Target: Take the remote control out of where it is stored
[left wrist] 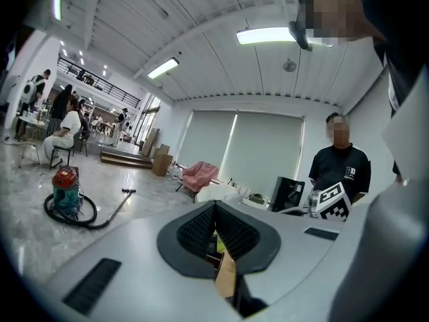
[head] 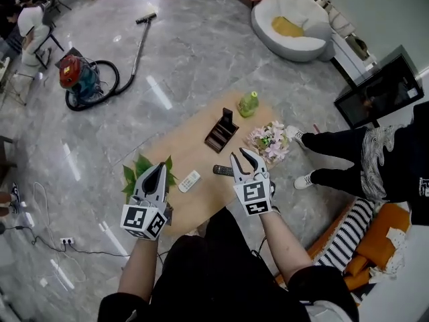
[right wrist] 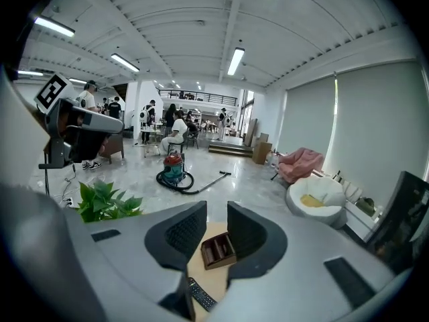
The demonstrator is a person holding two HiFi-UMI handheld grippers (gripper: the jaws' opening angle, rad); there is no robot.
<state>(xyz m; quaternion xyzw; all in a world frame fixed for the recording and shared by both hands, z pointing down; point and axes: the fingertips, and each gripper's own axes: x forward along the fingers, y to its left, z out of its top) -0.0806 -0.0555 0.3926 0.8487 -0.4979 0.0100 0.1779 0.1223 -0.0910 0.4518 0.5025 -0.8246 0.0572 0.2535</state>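
Note:
A black remote control (head: 223,170) lies flat on the wooden table (head: 188,146), apart from the brown organizer box (head: 221,134) behind it. In the right gripper view the remote (right wrist: 201,295) shows low between the jaws, with the organizer (right wrist: 218,249) beyond it. My right gripper (head: 242,154) hovers just right of the remote, open with a clear gap and nothing in it (right wrist: 216,210). Over the table's near left corner, my left gripper (head: 159,167) is shut on nothing, its pads meeting at the tip (left wrist: 214,206).
A white remote (head: 189,181) lies near a leafy green plant (head: 137,173) at the table's left end. A flower bunch (head: 268,141) and a green bottle (head: 248,103) stand at the far right. A person (head: 362,156) stands right of the table. A vacuum cleaner (head: 80,79) sits on the floor.

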